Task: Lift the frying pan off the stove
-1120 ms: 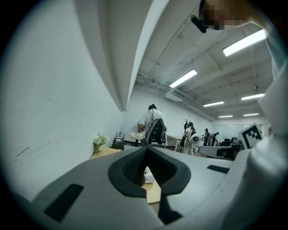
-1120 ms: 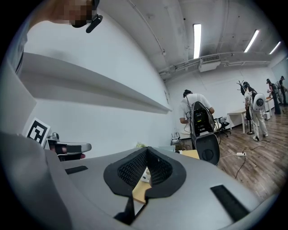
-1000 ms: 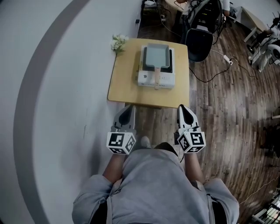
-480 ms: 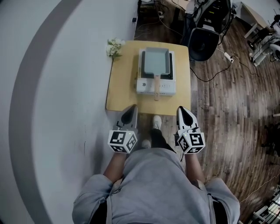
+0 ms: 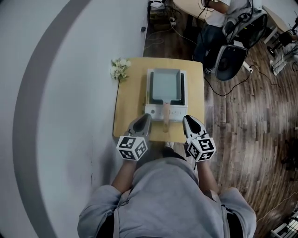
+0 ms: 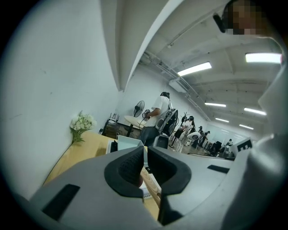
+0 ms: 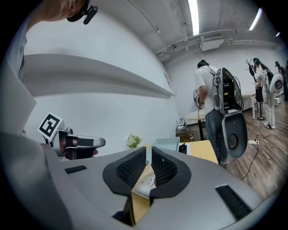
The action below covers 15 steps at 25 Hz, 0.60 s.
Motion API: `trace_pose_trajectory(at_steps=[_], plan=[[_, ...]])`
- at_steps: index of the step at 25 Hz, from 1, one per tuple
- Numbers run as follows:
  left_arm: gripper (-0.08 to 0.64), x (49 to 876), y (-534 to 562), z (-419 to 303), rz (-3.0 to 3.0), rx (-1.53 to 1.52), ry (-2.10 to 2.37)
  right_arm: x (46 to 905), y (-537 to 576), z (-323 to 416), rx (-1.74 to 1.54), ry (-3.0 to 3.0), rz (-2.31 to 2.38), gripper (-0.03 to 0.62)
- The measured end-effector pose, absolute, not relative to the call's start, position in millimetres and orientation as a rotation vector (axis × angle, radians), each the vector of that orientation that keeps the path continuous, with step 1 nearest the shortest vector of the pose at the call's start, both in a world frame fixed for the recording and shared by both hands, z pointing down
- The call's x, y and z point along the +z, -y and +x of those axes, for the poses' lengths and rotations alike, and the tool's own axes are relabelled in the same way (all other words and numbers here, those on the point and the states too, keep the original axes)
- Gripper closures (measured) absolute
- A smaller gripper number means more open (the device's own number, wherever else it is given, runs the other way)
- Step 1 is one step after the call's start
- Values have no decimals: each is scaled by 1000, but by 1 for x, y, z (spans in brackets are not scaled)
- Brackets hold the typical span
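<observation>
A rectangular grey frying pan (image 5: 165,85) sits on a white portable stove (image 5: 177,111) on a small wooden table (image 5: 126,104). Its wooden handle (image 5: 165,116) points toward me. My left gripper (image 5: 145,119) hovers over the table's near edge, just left of the handle, jaws shut and empty. My right gripper (image 5: 186,120) is just right of the handle, also shut and empty. In the left gripper view the pan (image 6: 128,142) and handle (image 6: 151,180) lie beyond the shut jaws (image 6: 145,162). The right gripper view shows the pan (image 7: 167,143) past its shut jaws (image 7: 149,162).
A small bunch of white flowers (image 5: 119,68) stands at the table's far left corner against the white wall. A black office chair (image 5: 230,58) and a person (image 5: 229,10) are behind the table to the right. Cables run across the wooden floor (image 5: 242,121).
I have walked up to the table. Both grippers moved forward from in front of the table to over its near edge, one on each side of the pan's handle. The jaws stayed shut.
</observation>
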State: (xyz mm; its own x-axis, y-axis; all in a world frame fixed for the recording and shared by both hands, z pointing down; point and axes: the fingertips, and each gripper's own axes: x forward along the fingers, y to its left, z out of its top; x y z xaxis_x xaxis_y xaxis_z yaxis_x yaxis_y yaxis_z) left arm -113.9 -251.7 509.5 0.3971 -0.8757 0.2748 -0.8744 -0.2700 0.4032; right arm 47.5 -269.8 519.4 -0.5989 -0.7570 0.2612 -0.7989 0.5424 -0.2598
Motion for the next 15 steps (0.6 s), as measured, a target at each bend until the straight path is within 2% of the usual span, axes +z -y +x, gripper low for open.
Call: trace_pose_trajectory(at_steps=[2,3,4,9,15], plan=[[537,516,266,-111,2147,1,1444,531,280,42,602,2645,1280,530],[444,521,271,-108,2131,0,1398,539,284,38,643,2641,1239,495],[411,528,276,-105,2108,-7,1341,547,286,35,694,2636,1194,482],[384,576,293,-87,1958,-22,1046,595,285,15,1052,2588,940,435],[341,625,305,-62,1857,69,826,625,268,-4,1191,2515,686,408]])
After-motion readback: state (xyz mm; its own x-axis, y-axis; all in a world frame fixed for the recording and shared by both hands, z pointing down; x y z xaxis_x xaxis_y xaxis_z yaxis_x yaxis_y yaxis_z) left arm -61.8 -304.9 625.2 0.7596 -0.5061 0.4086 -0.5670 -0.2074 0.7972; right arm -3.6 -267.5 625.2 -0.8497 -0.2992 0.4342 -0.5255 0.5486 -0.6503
